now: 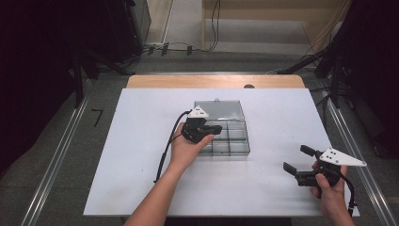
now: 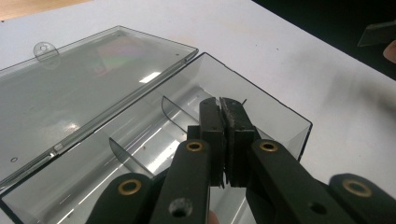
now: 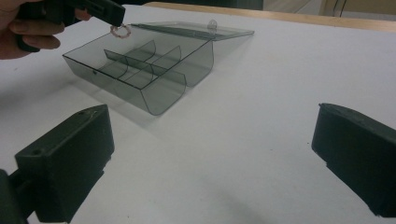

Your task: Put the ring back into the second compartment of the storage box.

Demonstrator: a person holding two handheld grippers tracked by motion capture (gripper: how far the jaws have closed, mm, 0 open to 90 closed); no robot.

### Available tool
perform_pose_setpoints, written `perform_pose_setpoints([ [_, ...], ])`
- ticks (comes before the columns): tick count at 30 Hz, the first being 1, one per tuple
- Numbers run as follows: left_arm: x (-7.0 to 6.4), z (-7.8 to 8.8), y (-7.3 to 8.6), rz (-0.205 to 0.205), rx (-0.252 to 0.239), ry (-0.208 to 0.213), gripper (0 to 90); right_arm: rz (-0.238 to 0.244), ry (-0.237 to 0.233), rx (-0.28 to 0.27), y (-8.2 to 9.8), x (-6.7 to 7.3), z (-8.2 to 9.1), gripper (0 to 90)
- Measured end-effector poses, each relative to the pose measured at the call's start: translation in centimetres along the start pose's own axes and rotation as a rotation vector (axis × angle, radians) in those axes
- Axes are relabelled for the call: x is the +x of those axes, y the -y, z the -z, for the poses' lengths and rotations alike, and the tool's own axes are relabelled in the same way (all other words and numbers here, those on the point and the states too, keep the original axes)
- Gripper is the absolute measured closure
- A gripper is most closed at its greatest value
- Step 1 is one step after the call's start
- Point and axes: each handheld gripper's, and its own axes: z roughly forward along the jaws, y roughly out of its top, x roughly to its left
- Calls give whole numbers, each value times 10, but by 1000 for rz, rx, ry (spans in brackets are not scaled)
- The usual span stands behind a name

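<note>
**Left gripper holds a small ring over the open compartment box**

A clear, smoke-tinted compartment box (image 1: 226,140) lies near the middle of the white table (image 1: 141,141), its lid (image 1: 219,110) folded back flat toward 12 o'clock. Inside, thin dividers (image 2: 177,114) split the tray into several cells.

The left gripper (image 1: 217,129) comes in from the box's 9 o'clock side, held in the person's left hand (image 1: 188,149), and hangs over the tray's left-hand cells. Its jaws are pressed together, pads nearly meeting. In the right gripper view a small pale ring (image 3: 121,31) is pinched at their tip — it dangles just above the near-left corner of the box, not touching the rim. In the left gripper view the closed jaws point down into the tray, and the ring itself cannot be made out there.

The right gripper (image 1: 297,159) sits well apart, at about 4 o'clock from the box, near the table's right edge, in the right hand (image 1: 331,195). Its jaws stand wide apart with nothing between them — only bare table beneath.
</note>
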Motion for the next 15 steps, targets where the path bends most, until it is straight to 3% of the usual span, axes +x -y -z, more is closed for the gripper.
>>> perform_pose_setpoints([
  [15,10,-11,-2,31,6,-10,881,-1,-3,0,1,0,-1,0],
])
